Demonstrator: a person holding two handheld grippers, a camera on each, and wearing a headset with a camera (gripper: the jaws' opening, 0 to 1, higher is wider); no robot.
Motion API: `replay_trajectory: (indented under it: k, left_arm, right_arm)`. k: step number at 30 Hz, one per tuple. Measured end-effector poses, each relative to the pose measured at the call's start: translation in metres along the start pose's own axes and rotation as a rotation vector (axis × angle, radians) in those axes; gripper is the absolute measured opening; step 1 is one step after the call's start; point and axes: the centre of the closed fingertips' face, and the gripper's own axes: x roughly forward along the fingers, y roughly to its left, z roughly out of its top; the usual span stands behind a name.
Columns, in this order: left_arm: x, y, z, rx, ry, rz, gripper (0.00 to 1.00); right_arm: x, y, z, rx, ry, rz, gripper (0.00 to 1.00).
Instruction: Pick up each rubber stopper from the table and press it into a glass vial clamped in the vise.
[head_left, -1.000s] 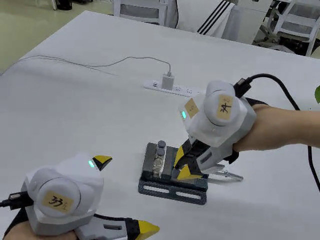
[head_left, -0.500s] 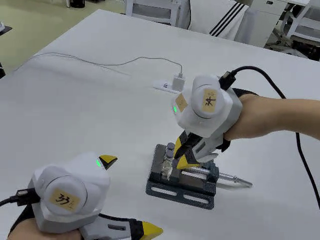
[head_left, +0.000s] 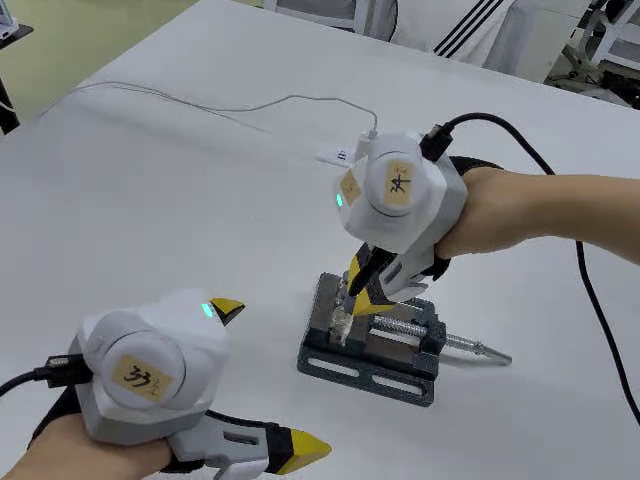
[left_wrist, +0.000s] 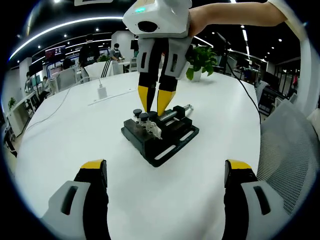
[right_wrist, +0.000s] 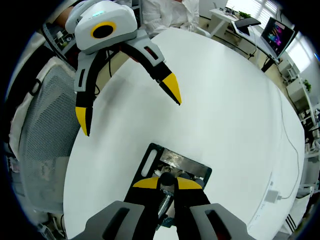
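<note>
The right gripper (head_left: 362, 292) hangs directly above the vise (head_left: 372, 352). Its jaws are clenched on a dark rubber stopper (right_wrist: 167, 178), which sits right over a glass vial (head_left: 343, 325) clamped just below the tips. The left gripper (left_wrist: 165, 167) is spread wide and grasps nothing, hovering over the white table (head_left: 180, 200) with the vise ahead of its jaws, well apart.

A broad white desk (head_left: 150, 200) takes up most of the room. A thin white cable (head_left: 200, 103) trails across it to a power strip (head_left: 333, 155). Greenish floor (head_left: 90, 30) lies past its far edge. Overhead glow curved ceiling light strips (left_wrist: 65, 27) — a potted plant (left_wrist: 202, 57) and a grey mesh chair (left_wrist: 290, 150) stand beside the desk.
</note>
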Motion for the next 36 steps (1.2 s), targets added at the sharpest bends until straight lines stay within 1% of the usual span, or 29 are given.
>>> replay_trajectory:
  k: [8,12,24,26,30,34,36]
  left_arm:
    - [0.001,0.003,-0.001,-0.007,-0.002,0.003,0.97]
    - [0.001,0.004,-0.002,-0.012,-0.001,0.005,0.96]
    - [0.003,0.001,-0.003,-0.019,0.0,-0.003,0.95]
    - [0.003,0.001,-0.003,-0.019,0.001,-0.003,0.95]
    - [0.003,0.001,-0.003,-0.02,0.0,-0.005,0.95]
    - [0.004,0.001,-0.003,-0.021,-0.001,-0.007,0.94]
    - [0.004,0.001,-0.002,-0.023,-0.002,-0.008,0.94]
  right_arm:
    - [0.008,-0.001,-0.001,0.019,0.011,0.004,0.05]
    - [0.008,-0.002,0.0,0.018,0.014,0.001,0.05]
    - [0.01,-0.002,-0.001,0.027,0.042,0.013,0.05]
    - [0.01,-0.002,0.0,0.043,0.048,0.016,0.05]
    - [0.011,-0.003,0.0,0.063,0.067,0.026,0.05]
    - [0.011,-0.003,0.0,0.109,0.108,0.05,0.04]
    - [0.012,-0.003,0.0,0.112,0.126,0.061,0.04]
